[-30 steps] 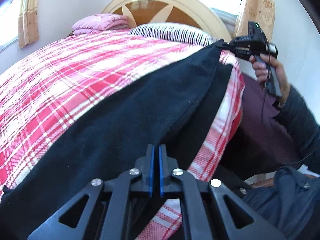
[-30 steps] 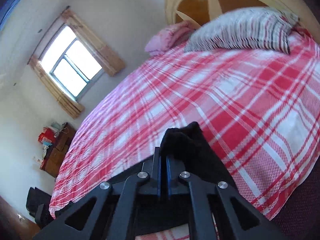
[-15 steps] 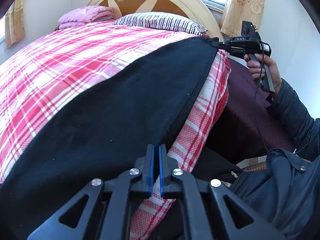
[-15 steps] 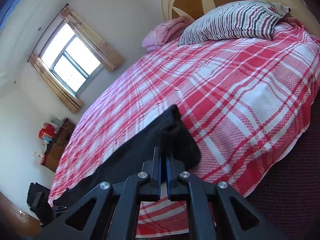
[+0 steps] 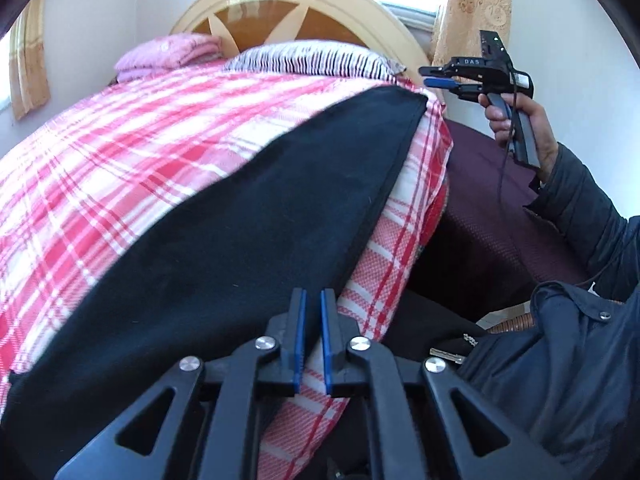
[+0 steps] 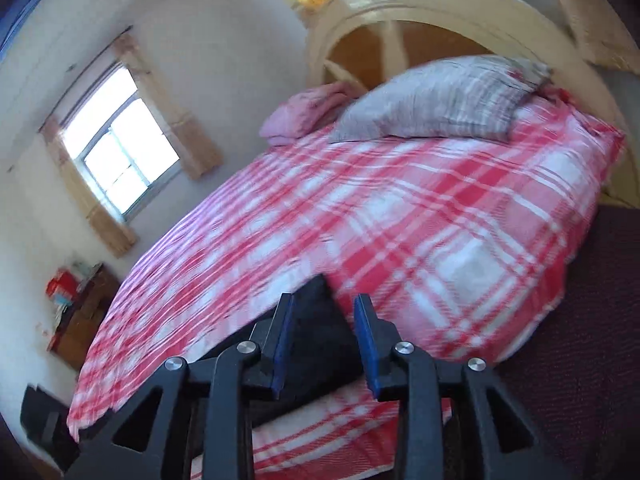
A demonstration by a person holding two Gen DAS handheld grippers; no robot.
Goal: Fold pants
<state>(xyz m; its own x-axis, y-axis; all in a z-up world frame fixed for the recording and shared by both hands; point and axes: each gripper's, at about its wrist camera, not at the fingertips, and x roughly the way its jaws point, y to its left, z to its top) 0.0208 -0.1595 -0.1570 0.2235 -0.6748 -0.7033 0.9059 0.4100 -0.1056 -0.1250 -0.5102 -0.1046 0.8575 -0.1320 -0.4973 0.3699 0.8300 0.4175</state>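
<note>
Closest to you, your left gripper (image 5: pixel 313 322) shows a narrow gap between its blue pads; only the checked bedspread (image 5: pixel 120 168) shows through that slit, and the pads grip nothing. Its jaws are opening. Your right gripper (image 6: pixel 325 334) is also opening, wider, with the corner of the black pants (image 6: pixel 316 320) lying under the gap, untouched by either pad.

The pants (image 5: pixel 224 248) lie flat along the near edge of the bed, stretched as one long dark band from your left gripper up to a squared end near the pillow. Below the red, pink and white bedspread, a dark maroon bed skirt (image 5: pixel 492 216) hangs at the side.

Farther off, a striped pillow (image 6: pixel 440 100) and a folded pink blanket (image 6: pixel 304 114) rest against the curved wooden headboard (image 5: pixel 304 12). Beyond, a window (image 6: pixel 120 148) with patterned yellow curtains lights the white wall; a low cabinet (image 6: pixel 76 320) with red items stands in the corner.

On your right gripper's body, letters reading roughly "DAS" show in the left wrist view.
</note>
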